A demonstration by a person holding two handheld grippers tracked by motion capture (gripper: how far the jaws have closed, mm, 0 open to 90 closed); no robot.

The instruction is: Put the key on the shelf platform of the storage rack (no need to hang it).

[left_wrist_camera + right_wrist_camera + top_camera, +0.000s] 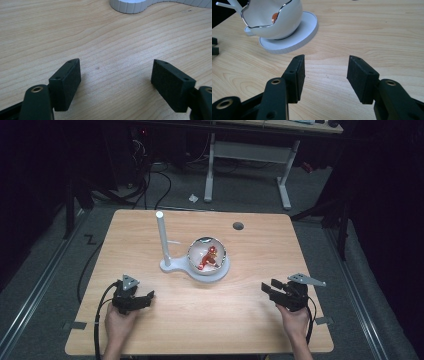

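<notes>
High view: the white bowl (207, 256) sits on the round end of its white stand (176, 267), mid-table, a post (162, 237) rising just left of it. A red and orange object (208, 258) lies inside the bowl. My left gripper (142, 299) rests near the front left edge, my right gripper (268, 289) near the front right; both sit well short of the bowl, left looks slightly nearer.

Left gripper view: my jaws stand wide apart over bare table (107, 45), nothing between them. The stand's ribbed rim (130, 6) shows ahead, up and to the right.

Right gripper view: jaws parted, empty, wood grain between. The bowl (279, 20) lies ahead and to the left of my fingertips (297, 75), its wavy silver rim tilted toward me, something orange (275, 17) inside. I judge a reach forward-left meets it.
</notes>
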